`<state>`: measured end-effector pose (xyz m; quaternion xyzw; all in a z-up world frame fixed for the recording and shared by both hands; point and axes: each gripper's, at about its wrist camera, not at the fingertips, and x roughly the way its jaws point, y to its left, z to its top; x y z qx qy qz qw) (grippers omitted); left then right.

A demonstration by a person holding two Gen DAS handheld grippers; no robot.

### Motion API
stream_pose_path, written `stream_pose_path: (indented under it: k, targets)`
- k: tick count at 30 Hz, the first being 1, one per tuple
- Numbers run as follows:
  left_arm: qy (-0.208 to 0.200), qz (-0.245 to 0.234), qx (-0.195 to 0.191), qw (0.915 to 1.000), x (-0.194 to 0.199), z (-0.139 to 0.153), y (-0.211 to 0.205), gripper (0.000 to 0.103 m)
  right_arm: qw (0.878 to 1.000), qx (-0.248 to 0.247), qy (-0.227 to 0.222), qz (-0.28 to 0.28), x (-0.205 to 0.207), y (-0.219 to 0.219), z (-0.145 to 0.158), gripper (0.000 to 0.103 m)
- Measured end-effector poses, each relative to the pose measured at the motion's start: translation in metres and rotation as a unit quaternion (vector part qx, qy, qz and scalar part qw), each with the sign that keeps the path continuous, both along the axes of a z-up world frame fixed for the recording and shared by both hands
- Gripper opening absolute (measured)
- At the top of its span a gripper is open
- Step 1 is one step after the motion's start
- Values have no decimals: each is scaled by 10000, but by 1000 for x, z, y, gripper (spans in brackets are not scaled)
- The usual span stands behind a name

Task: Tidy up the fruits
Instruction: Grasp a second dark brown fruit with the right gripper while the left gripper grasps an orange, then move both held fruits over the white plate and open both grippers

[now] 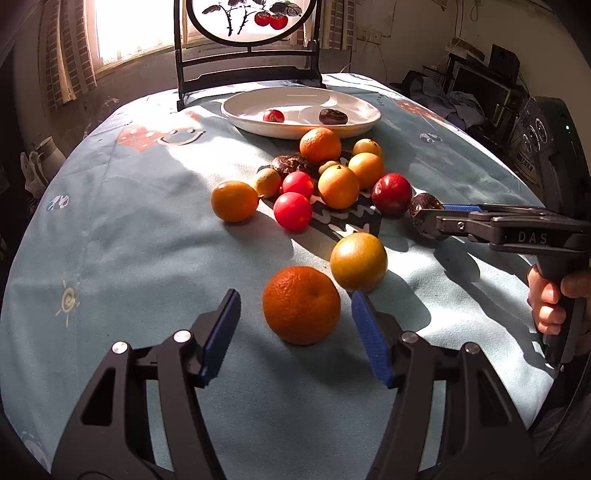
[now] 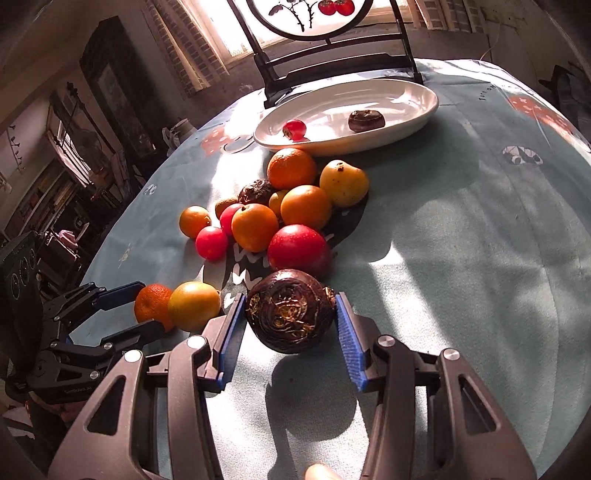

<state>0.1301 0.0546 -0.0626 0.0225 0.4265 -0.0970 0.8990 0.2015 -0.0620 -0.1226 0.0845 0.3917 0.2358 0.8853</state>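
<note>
Left wrist view: left gripper (image 1: 295, 328) low over a pale blue tablecloth (image 1: 122, 258), jaws apart on either side of a tangerine (image 1: 301, 304), blue pads near its flanks but not pressing, a gap plain on the left side. Just beyond and touching the tangerine, a yellow-orange fruit (image 1: 358, 261). Further back, a loose pile of fruit (image 1: 325, 173): oranges, two small red fruits, a large red apple (image 1: 391, 194), a few dark brown ones. Behind the pile, a white plate (image 1: 236, 107) holding one small red fruit (image 1: 273, 116) and one dark brown piece (image 1: 333, 116), well apart from each other. At the right edge, right gripper (image 1: 424, 218) held by a hand (image 1: 546, 299), clamped on a dark round bulb (image 1: 424, 208) just beside the apple. Behind the plate, a dark wooden stand with a round painted panel (image 1: 251, 18).

Right wrist view: right gripper (image 2: 290, 325) with both blue pads pressed against the dark round bulb (image 2: 290, 317), rough and ringed on its face, down near the cloth; whether resting on it cannot be told. Apple (image 2: 299, 249) just behind the bulb. At left, left gripper (image 2: 147, 306) with jaws apart around the tangerine (image 2: 151, 304), yellow-orange fruit (image 2: 194, 305) beside it. Pile and plate (image 2: 424, 107) further back, plate still holding only its two pieces.
</note>
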Motion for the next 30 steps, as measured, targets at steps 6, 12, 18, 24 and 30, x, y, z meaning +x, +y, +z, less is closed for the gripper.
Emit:
stream_pose_path:
  k: [6, 12, 18, 24, 30]
  targets:
    - [224, -87, 138, 9996, 6, -7, -2, 53, 9999, 124, 65, -11, 2, -3, -1, 48]
    - [250, -208, 229, 9992, 6, -9, -8, 45, 9998, 170, 72, 4, 2, -5, -2, 48]
    - [236, -154, 84, 9996, 6, -8, -4, 44, 9998, 185, 54, 14, 2, -6, -1, 48]
    - [142, -126, -225, 9996, 11, 7, 6, 44, 9998, 93, -109, 112, -1, -4, 7, 48]
    - [-205, -128, -495, 9985, 53, 47, 7, 44, 9973, 234, -694, -84, 25, -14, 51, 48]
